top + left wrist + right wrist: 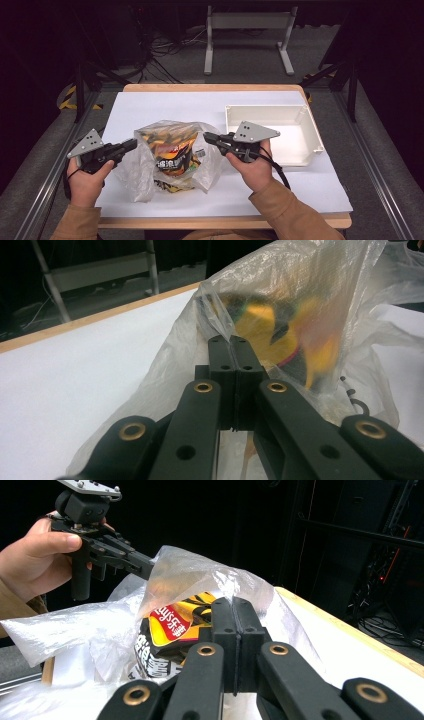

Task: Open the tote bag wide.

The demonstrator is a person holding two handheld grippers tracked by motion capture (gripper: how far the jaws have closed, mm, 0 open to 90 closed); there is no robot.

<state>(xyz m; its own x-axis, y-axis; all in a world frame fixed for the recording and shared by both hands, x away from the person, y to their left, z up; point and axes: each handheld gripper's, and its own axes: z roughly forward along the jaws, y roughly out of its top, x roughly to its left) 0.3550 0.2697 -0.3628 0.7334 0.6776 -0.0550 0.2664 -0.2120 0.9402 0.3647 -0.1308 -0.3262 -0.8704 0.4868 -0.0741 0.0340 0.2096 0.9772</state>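
High view
- Plastic bag (150,165): clear and crumpled, left of centre on the white sheet (165,107), mouth standing up.
- Snack packet (172,150): orange and black, inside the bag, printed face up.
- Left gripper (134,144): at centre left, jaws together, tips at the bag's left rim.
- Right gripper (206,136): just right of centre, jaws together, tips at the bag's right rim.
- White bin (300,130): upper right of the sheet, beside the right hand.

Left gripper view
- Left gripper (233,342): jaws pressed flat against each other up the middle of the frame, pinching a fold of the plastic bag (310,285) at their tips.
- Snack packet (280,335): a blurred yellow patch behind the film, right of centre.

Right gripper view
- Right gripper (233,605): jaws together in the lower middle; whether film is caught between them I cannot tell.
- Plastic bag (200,577): rises behind the tips at centre.
- Snack packet (170,625): red label and yellow print, centre left inside the bag.
- Left gripper (145,566): upper left, tips clamped on the bag's far rim.
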